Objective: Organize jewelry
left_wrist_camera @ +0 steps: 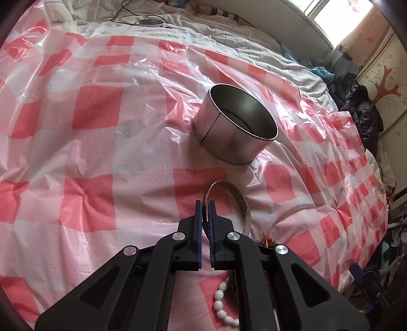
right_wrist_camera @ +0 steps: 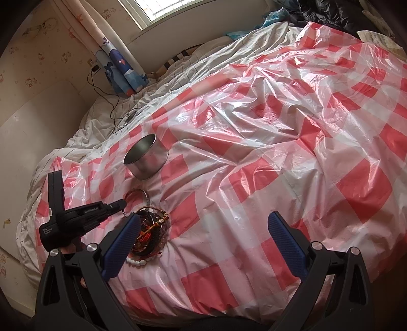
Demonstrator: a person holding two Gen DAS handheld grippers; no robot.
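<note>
My left gripper (left_wrist_camera: 205, 203) is shut on the near rim of a wide patterned metal bangle (left_wrist_camera: 237, 197), which curves out to the right of the fingertips. Just beyond it, an open round silver tin (left_wrist_camera: 236, 127) stands upright on the checked sheet. A white bead bracelet (left_wrist_camera: 221, 303) and a red-and-gold piece (left_wrist_camera: 267, 239) lie beneath the gripper body. In the right wrist view the left gripper (right_wrist_camera: 119, 203) pinches the bangle (right_wrist_camera: 145, 197) beside a pile of dark and red bracelets (right_wrist_camera: 150, 229), with the tin (right_wrist_camera: 146, 157) behind it. My right gripper (right_wrist_camera: 204, 219) is open and holds nothing.
A crinkled red-and-white checked plastic sheet (right_wrist_camera: 254, 152) covers the bed. A white quilt (left_wrist_camera: 178, 30) with a black cable and a round disc (left_wrist_camera: 148, 22) lies at the far side. Dark clothes (left_wrist_camera: 363, 109) are heaped by the wall.
</note>
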